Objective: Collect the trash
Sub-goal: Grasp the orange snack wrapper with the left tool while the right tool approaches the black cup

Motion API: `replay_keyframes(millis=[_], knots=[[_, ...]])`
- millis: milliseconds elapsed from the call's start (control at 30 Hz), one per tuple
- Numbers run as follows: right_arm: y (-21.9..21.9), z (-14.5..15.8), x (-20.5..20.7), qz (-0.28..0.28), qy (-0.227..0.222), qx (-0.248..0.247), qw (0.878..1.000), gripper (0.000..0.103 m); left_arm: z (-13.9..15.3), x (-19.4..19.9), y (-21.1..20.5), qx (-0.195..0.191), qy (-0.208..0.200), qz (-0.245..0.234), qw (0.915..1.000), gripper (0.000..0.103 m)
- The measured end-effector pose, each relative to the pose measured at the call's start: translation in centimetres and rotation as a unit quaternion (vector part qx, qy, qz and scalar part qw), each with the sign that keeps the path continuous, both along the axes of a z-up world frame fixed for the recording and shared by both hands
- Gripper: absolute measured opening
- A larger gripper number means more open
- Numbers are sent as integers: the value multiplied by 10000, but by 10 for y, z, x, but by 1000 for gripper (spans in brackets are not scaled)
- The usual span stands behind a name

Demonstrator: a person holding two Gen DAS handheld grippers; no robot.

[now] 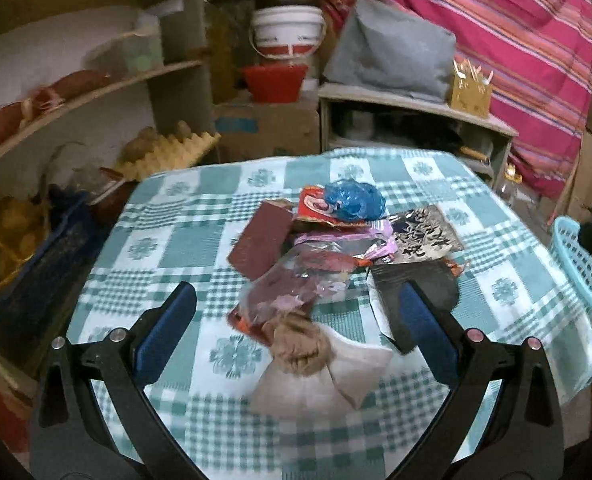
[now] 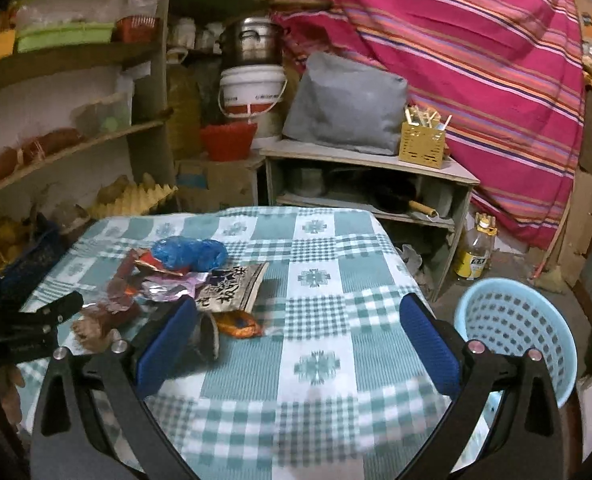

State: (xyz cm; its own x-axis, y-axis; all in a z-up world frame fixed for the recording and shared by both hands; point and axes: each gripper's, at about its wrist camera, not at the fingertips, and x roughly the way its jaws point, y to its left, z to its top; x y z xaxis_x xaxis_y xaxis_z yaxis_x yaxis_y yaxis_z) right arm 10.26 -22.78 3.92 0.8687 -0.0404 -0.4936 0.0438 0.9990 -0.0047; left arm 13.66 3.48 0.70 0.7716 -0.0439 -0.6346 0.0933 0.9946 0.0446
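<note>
A pile of trash lies on the green checked tablecloth (image 1: 168, 240): a crumpled blue plastic bag (image 1: 354, 200), a maroon card (image 1: 262, 242), foil wrappers (image 1: 348, 240), a black-and-white patterned packet (image 1: 424, 234), a brown crumpled wad (image 1: 302, 346) on white paper (image 1: 336, 384). My left gripper (image 1: 296, 304) is open, hovering over the near end of the pile, empty. My right gripper (image 2: 296, 320) is open and empty over bare cloth (image 2: 316, 320), right of the pile (image 2: 192, 276). The blue bag (image 2: 190, 254) and patterned packet (image 2: 232, 288) show there too. The left gripper (image 2: 36, 324) shows at the left edge.
A light blue perforated basket (image 2: 516, 332) stands on the floor right of the table, also at the right edge of the left wrist view (image 1: 584, 268). Shelves (image 2: 76, 140) stand left, a low cabinet (image 2: 368, 168) with a grey cushion behind, a bottle (image 2: 474, 256) on the floor.
</note>
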Motion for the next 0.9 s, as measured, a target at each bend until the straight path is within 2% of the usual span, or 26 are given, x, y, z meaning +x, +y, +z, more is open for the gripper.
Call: replay_keyframes(millis=[33,100,200,300,367,500,567,600,667,733,800,867,900], knots=[[1,-5,9,-54,93,-53,9999,99,-7,7,-3,149,50,-26,9999,98],[1,-13,20,-67,232,-22,9997,99,-18,16,-4,212,154,-71,9996,98],[-6,-30,26,-186,372,103,9991,99,-29,28,-3,209,332,-130,9991,95],[-12,-35,33,-282,452,9,9986,99,-37,39,-3,191,450,-169,9987,92],[-14,-38,36,-353,449,-104,9983,99,-40,45,-3,191,515,-181,9983,85],[-11,-48,44,-340,597,-233,9974,99,-44,56,-6,262,551,-150,9980,82],[-9,-52,47,-333,654,-296,9969,99,-43,58,-6,343,522,-177,9979,67],[-7,-54,48,-312,682,-303,9967,99,-42,59,-6,329,526,-193,9979,64],[-3,-56,49,-256,723,-271,9967,99,-39,59,-4,246,534,-226,9980,45],[0,-58,49,-191,736,-244,9968,99,-35,59,1,127,533,-249,9982,39],[6,-59,49,-129,735,-264,9969,99,-31,57,6,134,441,-203,9987,28],[11,-59,48,-62,724,-290,9969,99,-26,55,11,125,339,-157,9992,12],[15,-57,46,-26,696,-294,9971,99,-22,53,16,47,310,-112,9994,11]])
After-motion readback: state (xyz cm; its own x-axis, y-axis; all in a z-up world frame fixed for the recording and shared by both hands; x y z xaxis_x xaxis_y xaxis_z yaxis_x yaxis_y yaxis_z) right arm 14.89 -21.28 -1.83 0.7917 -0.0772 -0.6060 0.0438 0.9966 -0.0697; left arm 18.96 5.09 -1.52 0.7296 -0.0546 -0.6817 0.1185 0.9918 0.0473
